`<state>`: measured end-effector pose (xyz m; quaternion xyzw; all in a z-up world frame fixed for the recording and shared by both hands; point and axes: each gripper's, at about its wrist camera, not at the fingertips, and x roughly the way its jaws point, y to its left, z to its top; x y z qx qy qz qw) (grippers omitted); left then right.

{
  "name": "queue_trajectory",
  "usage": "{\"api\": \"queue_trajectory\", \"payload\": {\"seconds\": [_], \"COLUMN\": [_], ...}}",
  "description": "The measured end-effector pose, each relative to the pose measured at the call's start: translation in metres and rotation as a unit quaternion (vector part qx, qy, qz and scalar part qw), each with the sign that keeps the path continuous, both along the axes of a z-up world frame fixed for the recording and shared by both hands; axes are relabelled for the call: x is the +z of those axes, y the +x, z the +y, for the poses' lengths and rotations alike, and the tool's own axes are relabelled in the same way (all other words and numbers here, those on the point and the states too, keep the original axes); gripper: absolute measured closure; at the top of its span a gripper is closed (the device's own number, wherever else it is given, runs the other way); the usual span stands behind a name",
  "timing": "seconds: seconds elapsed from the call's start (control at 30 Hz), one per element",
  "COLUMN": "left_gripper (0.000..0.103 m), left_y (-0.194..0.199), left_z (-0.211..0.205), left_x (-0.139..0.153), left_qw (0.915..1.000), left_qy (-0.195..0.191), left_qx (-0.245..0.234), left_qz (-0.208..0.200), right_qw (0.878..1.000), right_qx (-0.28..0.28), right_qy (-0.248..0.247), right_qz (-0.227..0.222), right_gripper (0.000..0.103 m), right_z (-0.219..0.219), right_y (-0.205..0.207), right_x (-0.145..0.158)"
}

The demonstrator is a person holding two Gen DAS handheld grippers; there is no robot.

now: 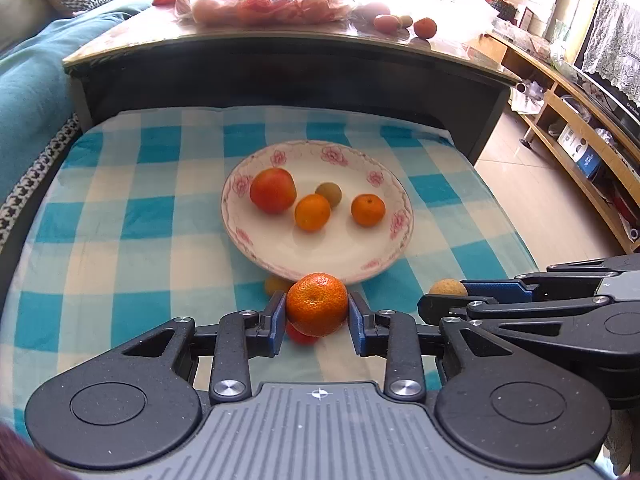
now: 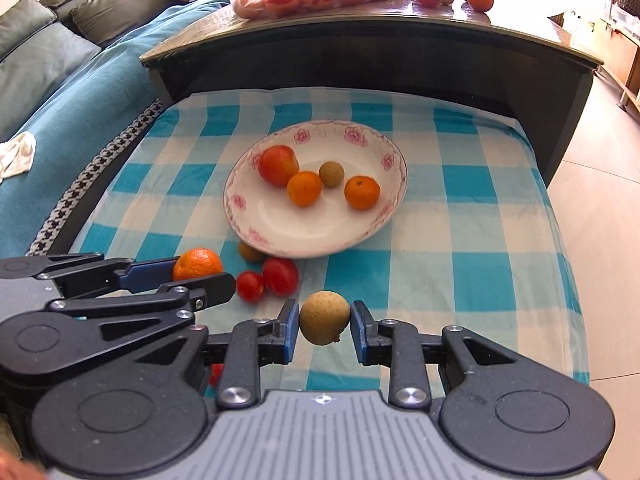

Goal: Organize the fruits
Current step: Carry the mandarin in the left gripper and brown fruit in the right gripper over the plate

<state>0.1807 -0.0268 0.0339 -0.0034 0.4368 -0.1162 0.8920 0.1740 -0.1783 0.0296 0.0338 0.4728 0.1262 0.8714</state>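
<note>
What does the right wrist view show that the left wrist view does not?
Right wrist only: two red tomatoes lying clear on the cloth, and a white rag on the sofa. Left wrist only: the wooden shelf along the wall. Both: the plate with four fruits, the left gripper shut on a mandarin, and the right gripper shut on a tan fruit.

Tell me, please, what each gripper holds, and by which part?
Left gripper: round orange mandarin, pinched at its sides. Right gripper: small round tan fruit, likewise.
</note>
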Motion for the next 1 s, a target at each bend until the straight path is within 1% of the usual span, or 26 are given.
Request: {"api": "queue_trajectory", "payload": {"seconds": [0.27, 0.57, 0.8, 1.0], "left_gripper": [0.065, 0.065, 0.064, 0.064], "left_y": [0.030, 0.055, 0.064, 0.067], "left_z": [0.003, 0.002, 0.006, 0.008], "left_x": [-0.004, -0.014, -0.021, -0.024], "left_qw": [0.9999, 0.9996, 0.9992, 0.9989], "left_qy": [0.002, 0.011, 0.010, 0.006], "left_qx": [0.011, 0.024, 0.035, 0.042], "left_qz": [0.003, 0.010, 0.017, 0.018], "right_qw": [1.000, 1.000, 1.000, 1.000], "right_qx": [-0.005, -0.011, -0.014, -0.016], "right_qy": [-0.006, -0.001, 0.007, 0.008], "right_qz": [-0.001, 0.004, 0.007, 0.003], "right_gripper": [0.073, 0.073, 0.073, 0.072], "right_z": [0.004, 0.002, 0.003, 0.007], "right_y": [0.031, 0.065, 0.079, 0.084], "right_x": [-0.002, -0.014, -0.024, -0.027]}}
